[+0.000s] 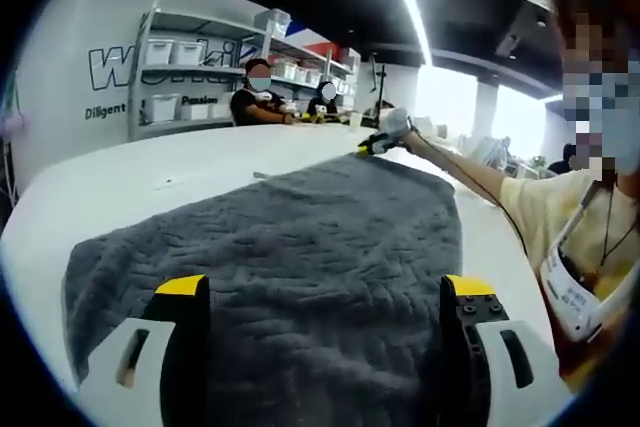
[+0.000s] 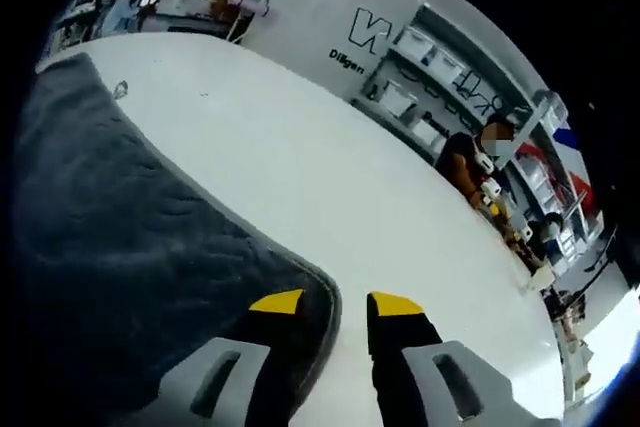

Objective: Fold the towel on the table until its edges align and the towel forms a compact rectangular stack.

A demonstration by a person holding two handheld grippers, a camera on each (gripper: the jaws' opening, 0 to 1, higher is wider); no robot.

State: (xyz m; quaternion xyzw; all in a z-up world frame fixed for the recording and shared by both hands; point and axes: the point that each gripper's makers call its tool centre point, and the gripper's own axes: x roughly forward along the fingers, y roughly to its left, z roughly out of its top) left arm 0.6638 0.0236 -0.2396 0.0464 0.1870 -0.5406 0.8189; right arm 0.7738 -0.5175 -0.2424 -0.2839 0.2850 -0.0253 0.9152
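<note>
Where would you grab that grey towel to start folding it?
By a corner. The towel lies flat on the white table, so only its edges offer a pinch. The right tongs already straddle its rounded corner; come in low from beyond that edge.

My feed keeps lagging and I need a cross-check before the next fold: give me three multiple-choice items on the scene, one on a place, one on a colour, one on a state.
1. Where are the right tongs?
A. At a corner of the towel
B. Above the shelves
C. Off the table

2. What colour are the tips on the left tongs?
A. Red
B. Yellow
C. Green

3. How does the towel lie?
A. Rolled up
B. Hanging off the table
C. Spread flat on the table

Answers: 1 A, the right gripper view shows the jaws astride the towel's rounded corner. 2 B, both jaw tips are yellow in the left gripper view. 3 C, the grey towel lies spread across the white table.
</note>
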